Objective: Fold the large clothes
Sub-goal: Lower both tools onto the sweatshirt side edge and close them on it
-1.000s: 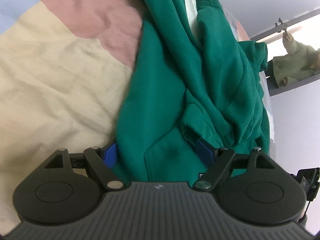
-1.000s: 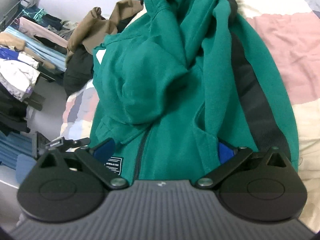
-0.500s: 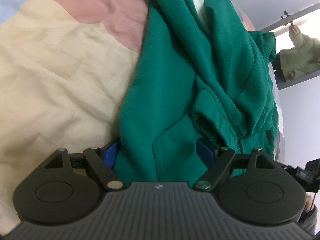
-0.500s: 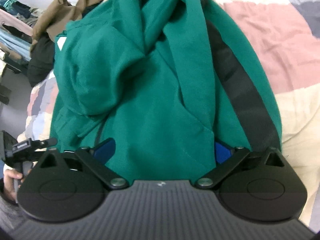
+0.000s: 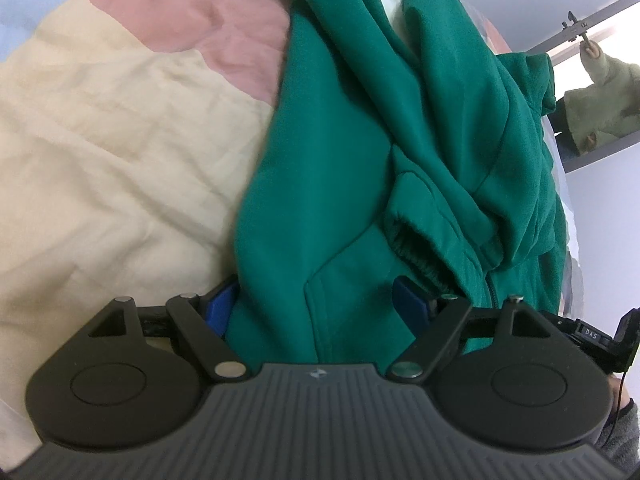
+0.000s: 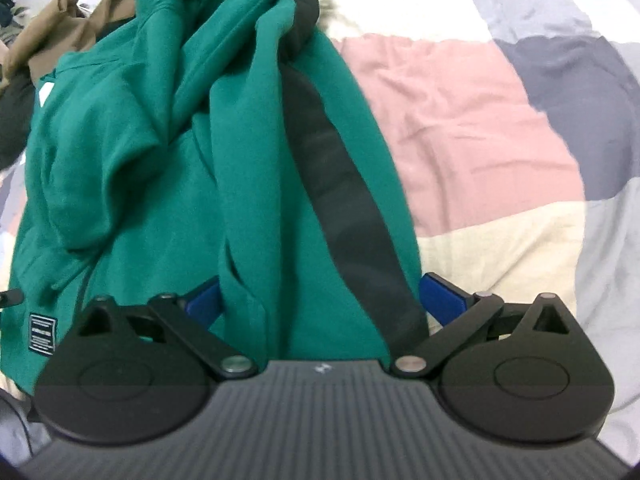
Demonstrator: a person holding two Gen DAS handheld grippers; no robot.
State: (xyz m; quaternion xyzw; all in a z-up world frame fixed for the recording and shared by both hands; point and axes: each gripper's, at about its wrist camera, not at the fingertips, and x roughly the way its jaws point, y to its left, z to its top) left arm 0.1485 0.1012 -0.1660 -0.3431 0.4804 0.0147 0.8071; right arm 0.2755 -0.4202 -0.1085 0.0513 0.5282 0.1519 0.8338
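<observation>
Two grippers are hovering over a green hoodie [image 6: 168, 168] that is lying rumpled on a patchwork quilt [image 6: 480, 120]; left gripper [image 5: 316, 300] and right gripper [image 6: 320, 300] jaws are both standing spread, straddling its hem.

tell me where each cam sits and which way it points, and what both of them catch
Left wrist: sits on the left gripper, angled down over the green hoodie's hem, cuff and pocket on the patchwork bedspread; wide blue fingers and a grey sleeve show.
Right wrist: sits on the right gripper, angled down at the hoodie's black-striped side, with a brown garment behind; its open blue fingers show.
Shared: the same hoodie and bedspread, seen from opposite sides.
</observation>
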